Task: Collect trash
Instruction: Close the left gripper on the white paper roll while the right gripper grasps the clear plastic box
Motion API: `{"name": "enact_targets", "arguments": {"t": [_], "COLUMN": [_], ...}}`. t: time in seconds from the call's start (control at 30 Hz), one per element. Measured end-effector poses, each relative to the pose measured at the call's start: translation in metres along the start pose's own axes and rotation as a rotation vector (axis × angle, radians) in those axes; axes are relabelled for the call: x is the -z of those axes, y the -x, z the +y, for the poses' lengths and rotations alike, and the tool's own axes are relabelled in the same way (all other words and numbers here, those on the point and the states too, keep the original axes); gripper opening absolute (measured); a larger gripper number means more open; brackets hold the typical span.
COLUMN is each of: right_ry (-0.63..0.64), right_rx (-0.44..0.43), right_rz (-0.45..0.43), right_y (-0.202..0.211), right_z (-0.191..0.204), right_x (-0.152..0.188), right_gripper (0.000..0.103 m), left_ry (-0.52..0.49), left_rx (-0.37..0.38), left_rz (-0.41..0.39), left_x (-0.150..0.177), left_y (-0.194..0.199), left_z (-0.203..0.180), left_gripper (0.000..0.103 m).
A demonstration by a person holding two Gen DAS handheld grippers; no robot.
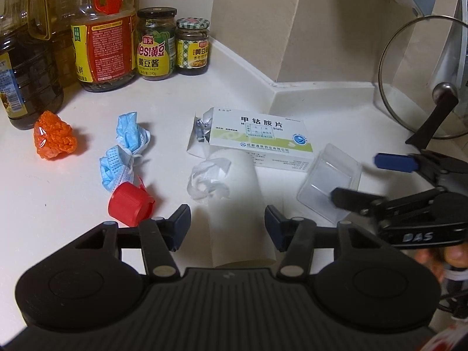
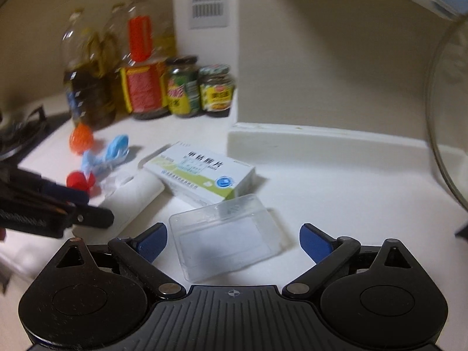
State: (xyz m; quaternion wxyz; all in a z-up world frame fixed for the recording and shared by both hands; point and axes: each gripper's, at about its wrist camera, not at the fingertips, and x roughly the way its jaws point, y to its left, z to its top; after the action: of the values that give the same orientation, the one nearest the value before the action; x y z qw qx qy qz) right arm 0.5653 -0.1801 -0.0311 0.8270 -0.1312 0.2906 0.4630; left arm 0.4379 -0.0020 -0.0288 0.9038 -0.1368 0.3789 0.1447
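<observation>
Left wrist view: the left gripper point(image 1: 227, 228) is nearest, jaws spread and released, hovering above the paper roll point(image 1: 237, 204) near the worktop's point(image 1: 73, 204) front edge. Beside it lie the red cap point(image 1: 130, 204) and blue masks point(image 1: 122, 152); the orange wrapper point(image 1: 54, 136) sits toward the bottles point(image 1: 105, 38) at the back.

Right wrist view: the right gripper point(image 2: 233, 241) is released too, straddling the clear plastic tray point(image 2: 228, 238), which touches the medicine box point(image 2: 201, 177). Best move, I'd say: lower squarely, pinch the tray's side walls gently so it doesn't buckle or skid.
</observation>
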Motion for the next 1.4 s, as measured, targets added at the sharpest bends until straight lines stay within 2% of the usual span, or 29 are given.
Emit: {"name": "enact_targets", "arguments": {"t": [0.1,0.37,0.43,0.6,0.73,0.87,1.4], "right_ry": [0.018,-0.023,-0.019,-0.031,-0.064,-0.106,-0.198], "right_rx": [-0.026,-0.034,-0.029,-0.005,0.022,0.045,0.082], "right_rz": [0.035,0.079,0.083,0.084,0.063,0.041,-0.002], "right_y": [-0.014,-0.03,-0.03,-0.028,-0.021,-0.013,0.026], "right_z": [-0.003,-0.009,-0.007,-0.004,-0.004,-0.005,0.022], "right_x": [-0.001,0.0,0.0,0.001,0.004,0.006,0.019], "right_gripper": [0.097,0.096,0.088,0.087,0.087,0.087,0.086], "left_ry": [-0.009,-0.069,-0.081,-0.105,-0.147,-0.175,-0.184], "left_rx": [0.005,-0.023,-0.037,-0.034,-0.039,-0.047,-0.008], "left_rz": [-0.008,0.003,0.006,0.015,0.025,0.044,0.003], "left_x": [-0.001,-0.003,-0.003,-0.002,-0.001,0.002,0.02], "left_y": [0.0,-0.012,-0.015,-0.019,-0.023,-0.028,0.015], "left_z": [-0.001,-0.01,-0.012,-0.013,-0.017,-0.018,-0.002], "left_gripper": [0.064,0.066,0.066,0.059,0.057,0.039,0.038]}}
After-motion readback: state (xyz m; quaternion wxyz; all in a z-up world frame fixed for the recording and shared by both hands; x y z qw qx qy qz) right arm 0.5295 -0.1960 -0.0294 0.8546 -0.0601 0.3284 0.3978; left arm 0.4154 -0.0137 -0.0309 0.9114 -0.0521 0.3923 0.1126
